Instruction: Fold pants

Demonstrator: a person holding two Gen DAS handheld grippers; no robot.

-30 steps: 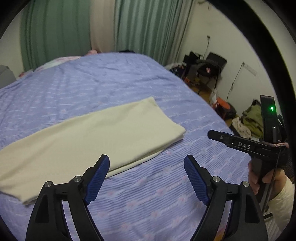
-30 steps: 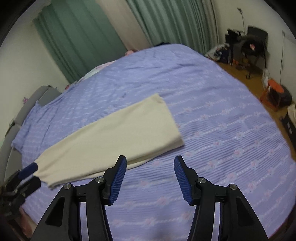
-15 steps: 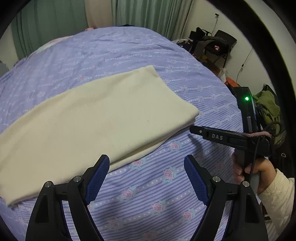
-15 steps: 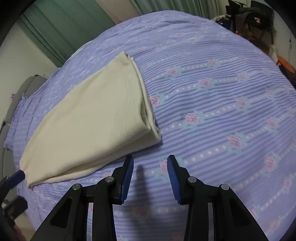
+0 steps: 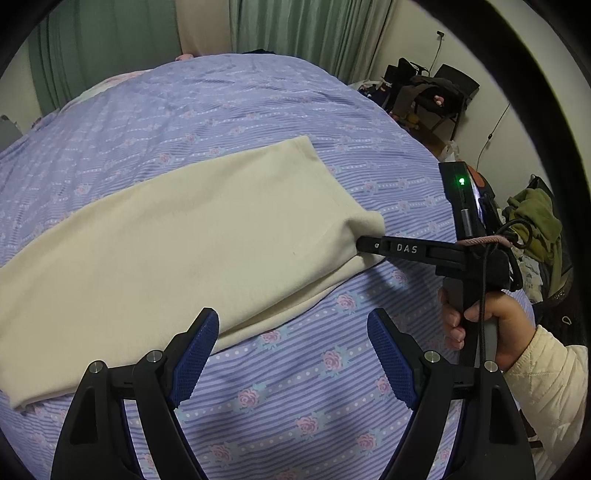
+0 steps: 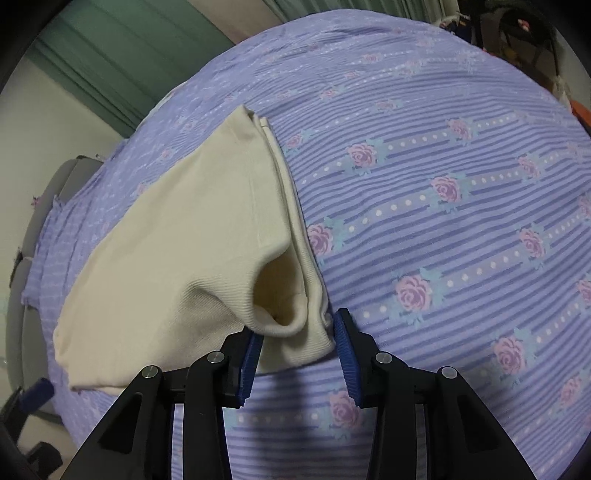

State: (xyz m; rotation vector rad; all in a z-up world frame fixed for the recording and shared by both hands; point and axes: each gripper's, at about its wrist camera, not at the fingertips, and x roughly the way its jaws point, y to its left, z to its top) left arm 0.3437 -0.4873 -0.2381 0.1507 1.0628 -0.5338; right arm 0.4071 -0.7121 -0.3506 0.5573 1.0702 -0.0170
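The cream pants (image 5: 177, 236) lie folded lengthwise across the purple flowered bedspread (image 5: 317, 384). They also show in the right wrist view (image 6: 177, 251). My right gripper (image 6: 297, 347) is open, and its blue pads straddle the near corner of the ribbed waistband, which bulges up between them. In the left wrist view the right gripper (image 5: 364, 245) reaches that corner from the right. My left gripper (image 5: 291, 354) is open and empty, just above the bed by the pants' near edge.
Green curtains (image 5: 303, 29) hang behind the bed. A chair piled with clothes (image 5: 432, 92) and more clutter (image 5: 535, 221) stand on the floor to the right of the bed. A grey headboard (image 6: 48, 206) is at the left.
My right gripper moved forward and down until its pads straddled the waistband corner, which has lifted. My left gripper pulled back slightly and stayed open.
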